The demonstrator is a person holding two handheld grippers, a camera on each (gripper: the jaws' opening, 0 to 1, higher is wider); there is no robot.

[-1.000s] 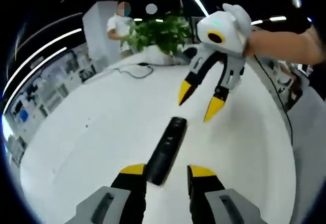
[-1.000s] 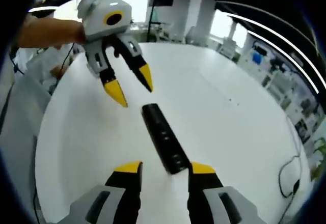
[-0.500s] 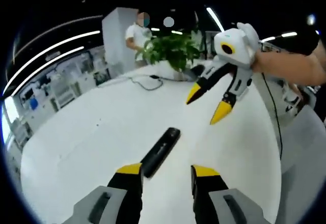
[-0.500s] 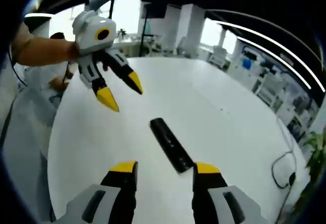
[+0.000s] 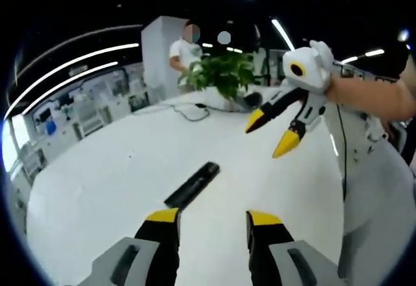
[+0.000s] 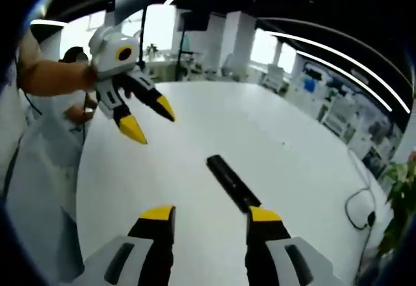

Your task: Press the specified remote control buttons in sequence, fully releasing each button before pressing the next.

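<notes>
Remote control (image 5: 192, 185): slim black bar, matte, long and narrow, lying flat on the white table (image 5: 97, 182); button detail too small and blurred to read in either view. In the left gripper view it lies ahead of the left gripper (image 5: 214, 217), just beyond its yellow-tipped jaws, angled so the near end sits in front of the left jaw and the far end points up and to the right; not touching either jaw. In the right gripper view the same remote (image 6: 233, 182) lies ahead of the right gripper (image 6: 211, 214), its near end close to the right-hand jaw tip, far end pointing up and to the left; apart from the jaws. Left gripper: jaws spread, nothing between them. Right gripper: jaws likewise spread, gripping nothing. In the left gripper view the right gripper (image 5: 271, 132) hangs above the table, up and to the right of the remote, well clear of it, with its yellow tips parted and pointing down-left; a hand (image 5: 364, 97) holds it from the right edge. In the right gripper view the left gripper (image 6: 147, 118) hangs up and to the left of the remote, tips parted. Beyond the remote, at the far table edge: a black cable (image 5: 188, 108), a green potted plant (image 5: 224, 75), and a person in a white shirt (image 5: 184, 53) standing behind.
</notes>
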